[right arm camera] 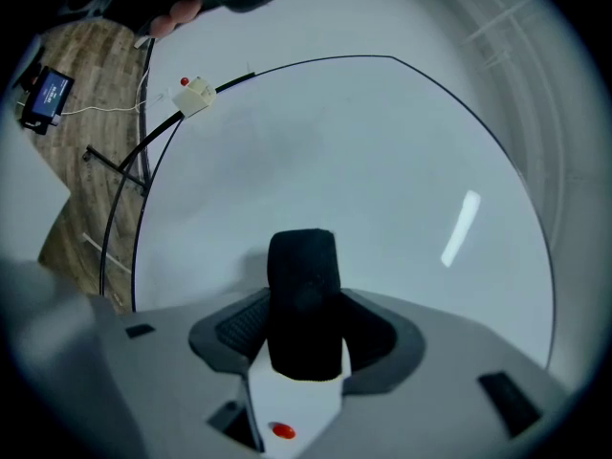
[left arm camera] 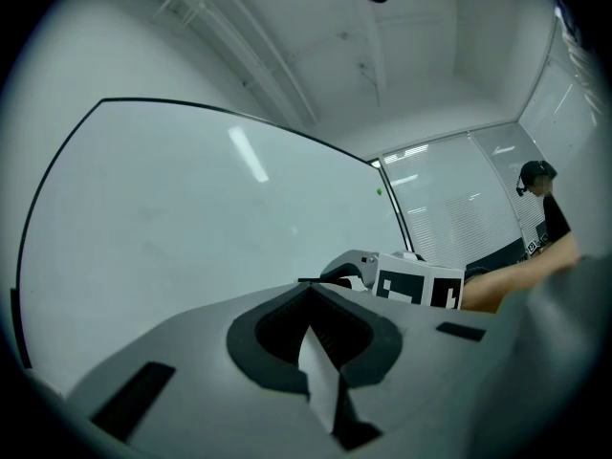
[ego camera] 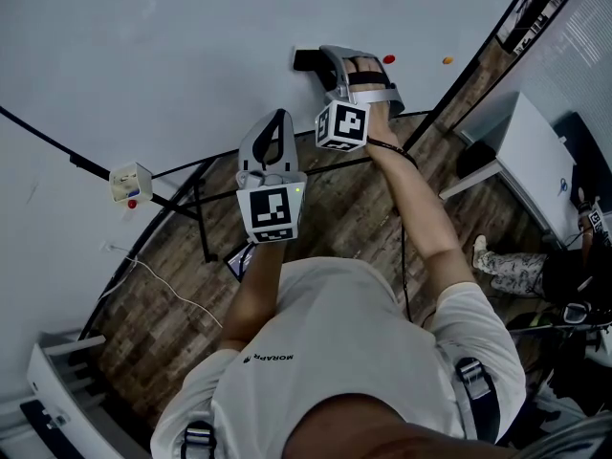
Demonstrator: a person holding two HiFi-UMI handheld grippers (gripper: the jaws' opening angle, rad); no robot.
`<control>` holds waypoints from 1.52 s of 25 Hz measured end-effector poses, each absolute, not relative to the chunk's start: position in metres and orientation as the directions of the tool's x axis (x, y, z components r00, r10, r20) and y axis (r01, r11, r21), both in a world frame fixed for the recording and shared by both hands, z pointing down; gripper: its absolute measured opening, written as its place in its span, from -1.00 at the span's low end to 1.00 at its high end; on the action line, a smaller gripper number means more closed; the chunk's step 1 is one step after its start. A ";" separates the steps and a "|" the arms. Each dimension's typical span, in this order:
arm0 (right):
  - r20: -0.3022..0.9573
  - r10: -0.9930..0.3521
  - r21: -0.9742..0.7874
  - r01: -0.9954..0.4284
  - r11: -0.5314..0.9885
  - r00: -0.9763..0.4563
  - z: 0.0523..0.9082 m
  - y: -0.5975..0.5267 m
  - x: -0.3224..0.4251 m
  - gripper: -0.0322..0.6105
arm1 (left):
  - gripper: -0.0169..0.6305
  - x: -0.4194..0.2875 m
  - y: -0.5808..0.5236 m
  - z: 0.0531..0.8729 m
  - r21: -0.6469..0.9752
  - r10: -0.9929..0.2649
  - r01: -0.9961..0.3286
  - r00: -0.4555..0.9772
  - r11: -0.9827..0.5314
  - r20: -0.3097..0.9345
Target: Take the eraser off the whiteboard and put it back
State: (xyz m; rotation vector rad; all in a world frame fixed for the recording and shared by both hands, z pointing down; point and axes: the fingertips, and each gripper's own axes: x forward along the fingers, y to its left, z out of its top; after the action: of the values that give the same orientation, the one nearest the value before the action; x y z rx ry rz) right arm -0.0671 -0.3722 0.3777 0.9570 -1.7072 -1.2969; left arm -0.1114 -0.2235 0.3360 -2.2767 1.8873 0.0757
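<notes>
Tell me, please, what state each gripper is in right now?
Left gripper: closed, empty.
Right gripper: closed on the eraser.

In the head view, the right claw (ego camera: 330,65) hides all but one black end of the eraser (ego camera: 306,60). The white box (ego camera: 130,182) at the edge of the whiteboard (ego camera: 143,46) is too small to identify. A second person (ego camera: 531,264) is cut off at the right.

The white shirt (ego camera: 363,333) of the person is carrying one small dark print, which is reading "MORAPR". No other text is showing clearly enough to read.
</notes>
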 end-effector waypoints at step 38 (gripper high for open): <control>0.076 -0.834 0.421 -0.740 0.524 -0.547 0.350 -0.332 -0.021 -0.17 | -0.94 -0.094 -0.234 0.334 -0.126 -0.962 -0.970 0.224 -0.206 -0.156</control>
State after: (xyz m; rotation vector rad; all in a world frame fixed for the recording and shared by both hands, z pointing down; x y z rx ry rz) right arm -0.0214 -0.3321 0.3496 1.3220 -2.4984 -0.5000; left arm -0.0940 -0.2335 0.3343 -2.2963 1.8417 0.0639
